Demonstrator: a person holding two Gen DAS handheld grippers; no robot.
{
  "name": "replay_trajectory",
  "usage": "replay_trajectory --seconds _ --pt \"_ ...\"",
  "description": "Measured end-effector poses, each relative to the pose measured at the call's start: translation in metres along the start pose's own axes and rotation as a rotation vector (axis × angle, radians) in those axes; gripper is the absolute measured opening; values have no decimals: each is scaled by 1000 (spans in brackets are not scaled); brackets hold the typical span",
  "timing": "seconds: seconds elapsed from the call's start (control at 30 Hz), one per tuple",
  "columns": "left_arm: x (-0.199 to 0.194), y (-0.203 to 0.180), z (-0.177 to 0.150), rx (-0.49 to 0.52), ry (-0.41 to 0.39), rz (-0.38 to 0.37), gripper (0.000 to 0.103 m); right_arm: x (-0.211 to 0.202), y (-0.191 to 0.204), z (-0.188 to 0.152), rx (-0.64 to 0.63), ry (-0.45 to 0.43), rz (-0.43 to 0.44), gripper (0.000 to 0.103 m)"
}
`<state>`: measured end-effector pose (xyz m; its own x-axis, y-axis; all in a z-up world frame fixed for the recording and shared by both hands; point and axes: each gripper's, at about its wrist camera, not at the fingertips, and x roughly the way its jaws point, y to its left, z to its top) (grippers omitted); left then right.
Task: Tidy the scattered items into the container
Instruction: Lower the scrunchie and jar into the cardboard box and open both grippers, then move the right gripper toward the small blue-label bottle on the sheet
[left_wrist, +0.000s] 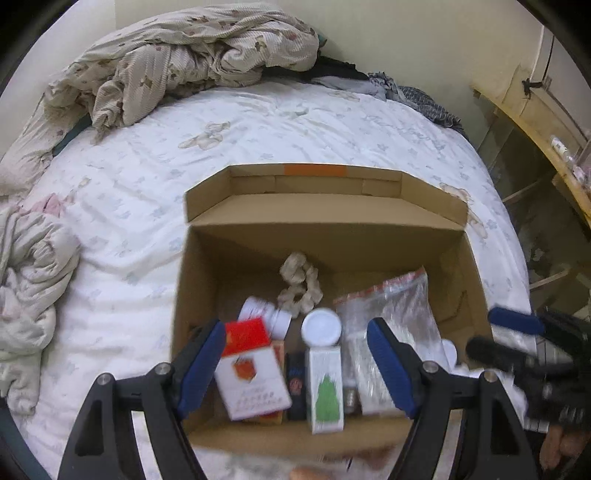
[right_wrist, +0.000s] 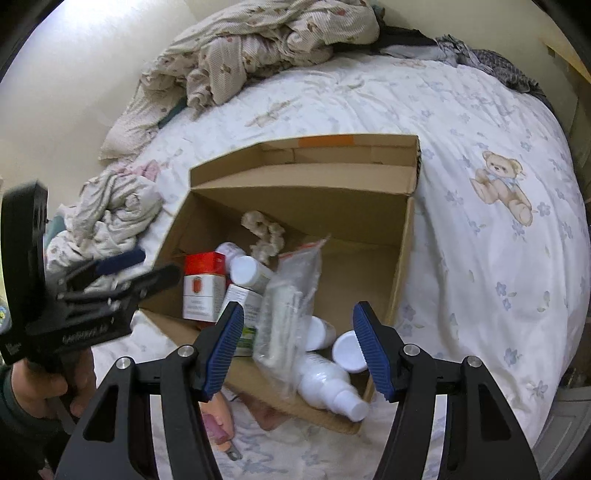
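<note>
Both the left gripper (left_wrist: 297, 363) and the right gripper (right_wrist: 298, 345) hang spread and empty over the cardboard box (left_wrist: 325, 218) mid-bed; red-and-white carton (left_wrist: 251, 373), bottles and zip bag (right_wrist: 291, 299) lie inside; a small pinkish item (right_wrist: 218, 432) at six o'clock seems left.

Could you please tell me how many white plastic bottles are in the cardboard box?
5 white plastic bottles visible: two beside the red-and-white carton, one half under the clear plastic bag, a spray bottle and a round-capped one at the near right corner. Others may be hidden.
</note>
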<state>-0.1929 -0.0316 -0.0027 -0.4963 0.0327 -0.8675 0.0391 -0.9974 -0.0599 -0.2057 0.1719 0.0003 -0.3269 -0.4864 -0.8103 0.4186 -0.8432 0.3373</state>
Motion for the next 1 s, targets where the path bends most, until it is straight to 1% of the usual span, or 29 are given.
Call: replay_trajectory --seconds 0.13,0.2,0.27,0.3,0.37,0.47,0.53,0.57,0.6,0.67,0.7,0.77,0.8,0.83,0.87,1.0 --pt "-24 13 -22 -27 3 -19 79 -16 9 -9 -33 -14 31 66" --pt "-34 18 -36 -41 5 -36 79 -24 12 -17 -50 -26 25 66" --pt "-45 22 -50 -45 -2 -41 79 -30 13 -26 -62 -34 -5 66" --pt "-50 22 -58 -35 -11 -28 79 -33 13 -32 -66 -34 -15 66" --pt "-60 22 -75 -12 -34 3 79 -38 14 -43 -73 -21 -2 66" --pt "-62 20 -95 11 -38 -2 79 -42 19 -58 -109 5 8 66" --pt "-61 19 -108 25 -39 -5 79 -41 23 -68 -144 37 20 66" --pt "-59 18 -112 36 -40 7 79 -40 25 -73 -163 44 16 66" --pt "-57 17 -117 53 -46 43 79 -39 27 -78 -183 53 10 66" --pt "-56 12 -124 90 -51 131 79 -32 29 -88 -231 102 5 67" --pt "-56 11 -125 100 -50 126 79 -26 29 -94 -247 137 4 67" --pt "-56 8 -126 115 -49 116 79 -10 28 -105 -278 206 -37 70" --pt "-56 8 -126 114 -53 109 79 -1 27 -111 -297 242 -77 76" --pt "-56 7 -126 113 -54 104 79 8 26 -116 -315 276 -110 80" --pt "-55 8 -126 110 -52 99 79 17 25 -121 -329 308 -137 80" --pt "-49 12 -126 74 -23 69 79 52 23 -138 -337 424 -157 80"
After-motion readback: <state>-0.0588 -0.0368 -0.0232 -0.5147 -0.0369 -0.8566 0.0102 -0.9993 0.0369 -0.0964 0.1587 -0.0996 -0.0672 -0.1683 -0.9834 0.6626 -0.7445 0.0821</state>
